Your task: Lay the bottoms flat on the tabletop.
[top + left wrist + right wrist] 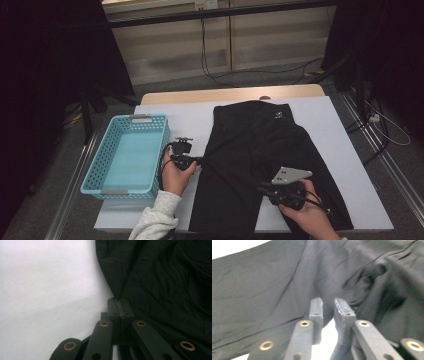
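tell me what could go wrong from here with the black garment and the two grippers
The left gripper pinches only a thin fold at the edge of the black garment; a pull might slip it free. The right gripper has its jaws slightly apart with no cloth clearly between them, so that side may drop or stay bunched. Dragging leftward could push cloth into the blue basket.
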`<state>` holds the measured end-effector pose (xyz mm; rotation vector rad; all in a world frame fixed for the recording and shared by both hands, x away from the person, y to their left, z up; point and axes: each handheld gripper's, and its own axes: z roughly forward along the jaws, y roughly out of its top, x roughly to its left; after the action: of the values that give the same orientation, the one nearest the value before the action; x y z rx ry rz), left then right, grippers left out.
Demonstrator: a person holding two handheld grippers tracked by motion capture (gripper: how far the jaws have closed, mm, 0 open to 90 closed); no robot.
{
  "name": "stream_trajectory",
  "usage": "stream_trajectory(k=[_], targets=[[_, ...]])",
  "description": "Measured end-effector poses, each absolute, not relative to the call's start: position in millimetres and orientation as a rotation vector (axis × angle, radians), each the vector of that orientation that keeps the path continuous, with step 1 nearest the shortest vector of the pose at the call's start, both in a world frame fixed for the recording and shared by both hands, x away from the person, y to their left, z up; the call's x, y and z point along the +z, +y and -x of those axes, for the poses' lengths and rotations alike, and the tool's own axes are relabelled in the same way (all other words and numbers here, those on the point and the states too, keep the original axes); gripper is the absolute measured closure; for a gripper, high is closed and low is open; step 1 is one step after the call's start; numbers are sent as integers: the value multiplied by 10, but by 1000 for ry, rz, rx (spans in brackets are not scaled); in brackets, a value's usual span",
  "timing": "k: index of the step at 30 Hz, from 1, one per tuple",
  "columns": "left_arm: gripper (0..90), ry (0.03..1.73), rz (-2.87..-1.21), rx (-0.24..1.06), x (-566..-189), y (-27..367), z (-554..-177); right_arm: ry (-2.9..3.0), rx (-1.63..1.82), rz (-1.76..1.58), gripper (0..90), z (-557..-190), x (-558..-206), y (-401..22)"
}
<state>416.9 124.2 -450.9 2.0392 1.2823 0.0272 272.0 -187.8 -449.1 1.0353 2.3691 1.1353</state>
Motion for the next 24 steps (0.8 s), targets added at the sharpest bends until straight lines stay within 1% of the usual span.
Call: stream_trajectory(k=[1,5,8,9,10,12,14,15,16,19,21,23,24], targets=[[900,1285,-2039,30,-4513,1241,-4166,2356,1137,-1042,734,-2722,-4473,-1898],[900,1293,-2045,18,-4537,1237,-4162,2318,1141,-1061,678,-2755,-4444,-1948],[897,1288,-2041,26,-4536,1242,-4180,2310,1128,-1062,657,-2788,-4456,-1910],[862,1286,-2034,36,-4528,1246,-4185,2317,1120,-1060,652,-2803,-4472,-1875],[809,1280,-2032,58,-4517,1249,-4193,2325,1114,-1051,652,-2813,-4481,-1857],[764,1265,-2023,49,-4514,1244,-4223,2339,1103,-1042,642,-2825,-4500,-1814],[670,1250,-2034,86,-4529,1229,-4256,2341,1101,-1035,632,-2830,-4515,-1788],[603,1245,-2023,97,-4539,1226,-4279,2347,1096,-1031,631,-2829,-4520,-1779],[562,1235,-2018,120,-4549,1214,-4306,2350,1093,-1025,629,-2829,-4524,-1778],[505,1231,-2013,132,-4556,1185,-4378,2348,1095,-1030,627,-2825,-4530,-1799],[500,1230,-2023,154,-4551,1155,-4440,2341,1094,-1037,620,-2821,-4533,-1818],[507,1230,-2012,136,-4565,1132,-4509,2338,1103,-1037,613,-2817,-4536,-1822],[516,1228,-2018,156,-4569,1119,-4532,2340,1106,-1031,605,-2815,-4537,-1821]])
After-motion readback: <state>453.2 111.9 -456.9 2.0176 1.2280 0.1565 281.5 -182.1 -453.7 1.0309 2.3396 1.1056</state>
